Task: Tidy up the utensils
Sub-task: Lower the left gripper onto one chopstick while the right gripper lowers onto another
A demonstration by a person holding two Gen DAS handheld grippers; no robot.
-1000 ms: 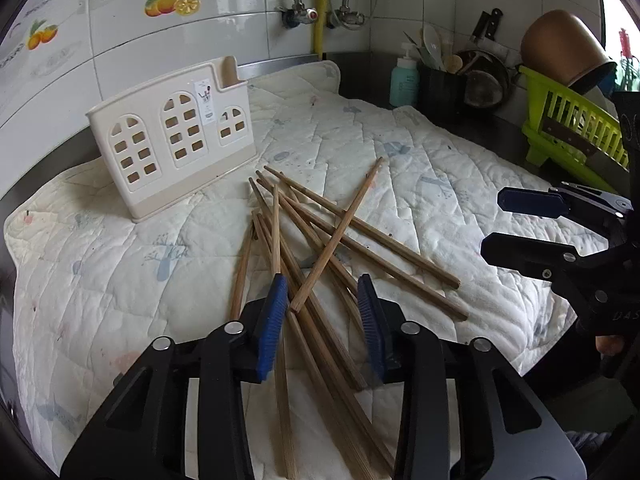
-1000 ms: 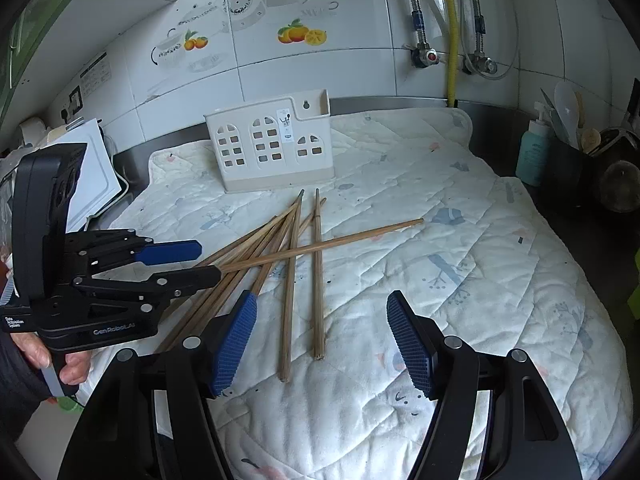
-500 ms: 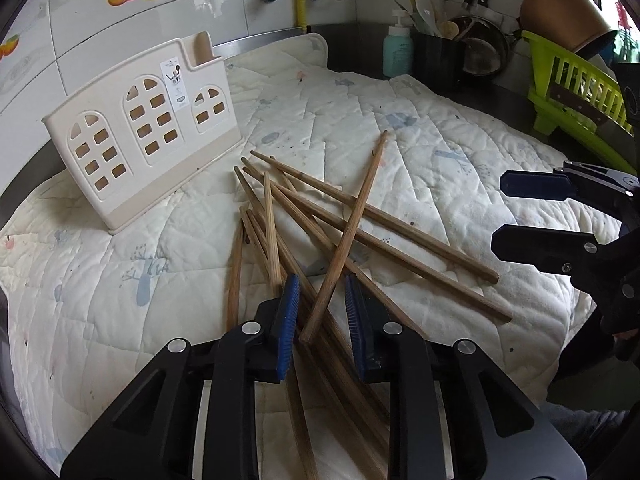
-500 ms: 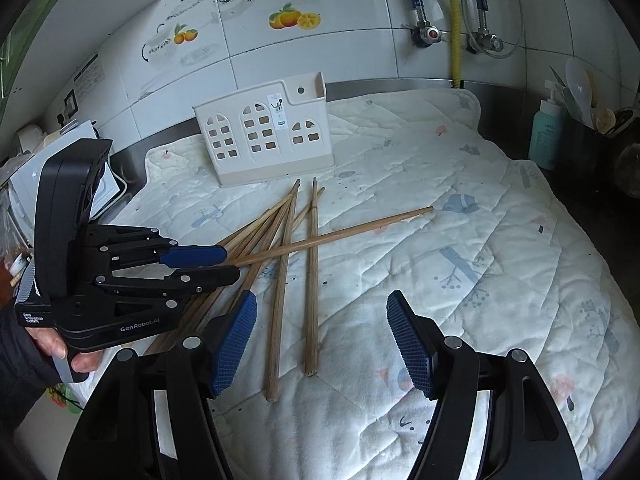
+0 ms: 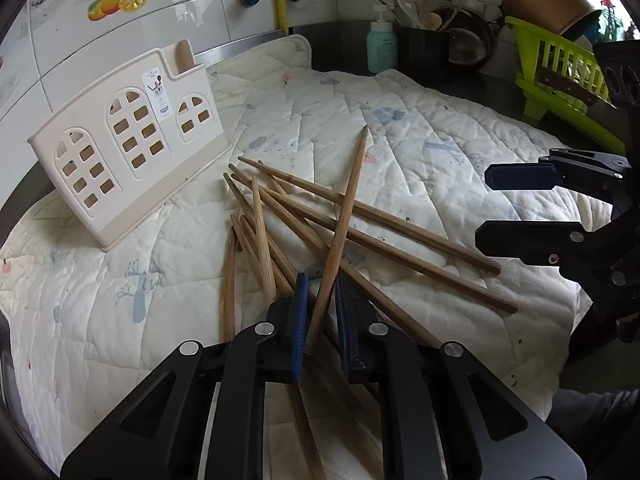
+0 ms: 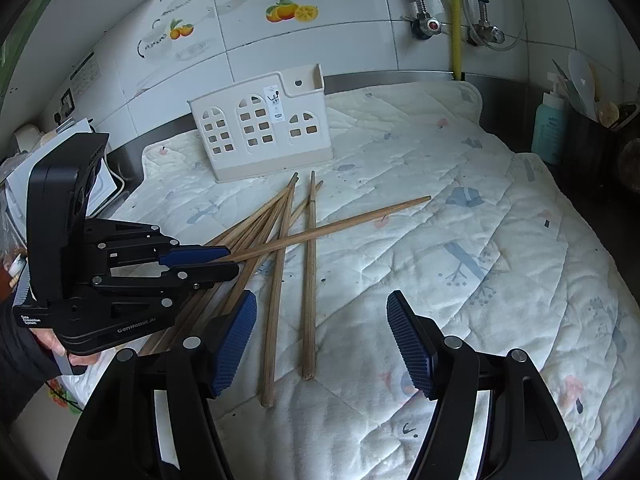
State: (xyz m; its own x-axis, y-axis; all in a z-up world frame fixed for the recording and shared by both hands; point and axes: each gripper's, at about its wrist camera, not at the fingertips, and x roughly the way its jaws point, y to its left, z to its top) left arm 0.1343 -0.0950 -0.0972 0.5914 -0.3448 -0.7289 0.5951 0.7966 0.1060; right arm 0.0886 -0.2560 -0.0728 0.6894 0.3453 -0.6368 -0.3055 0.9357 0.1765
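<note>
Several wooden chopsticks [image 5: 400,236] [image 6: 280,280] lie in a loose heap on a white quilted mat [image 5: 420,128]. One chopstick [image 5: 348,208] [image 6: 340,228] lies across the top of the heap. My left gripper [image 5: 320,280] [image 6: 232,260] has its jaws closing around the near end of that chopstick. A thin gap still shows beside the left pad. My right gripper [image 6: 322,298] [image 5: 486,206] stands open above the near ends of two chopsticks and holds nothing. A cream plastic utensil holder [image 5: 120,160] [image 6: 260,140] stands upright at the back by the wall.
A teal soap bottle [image 5: 382,50], a dark pot of utensils [image 5: 420,48] and a green dish rack [image 5: 560,68] with a brown pot crowd the right counter. Taps and a yellow pipe [image 6: 456,20] run up the tiled wall. A white box [image 6: 96,176] sits at the left.
The left jaws have narrowed around the crossing chopstick, and the left gripper has come down closer to the heap. The right gripper has dropped slightly and is still wide.
</note>
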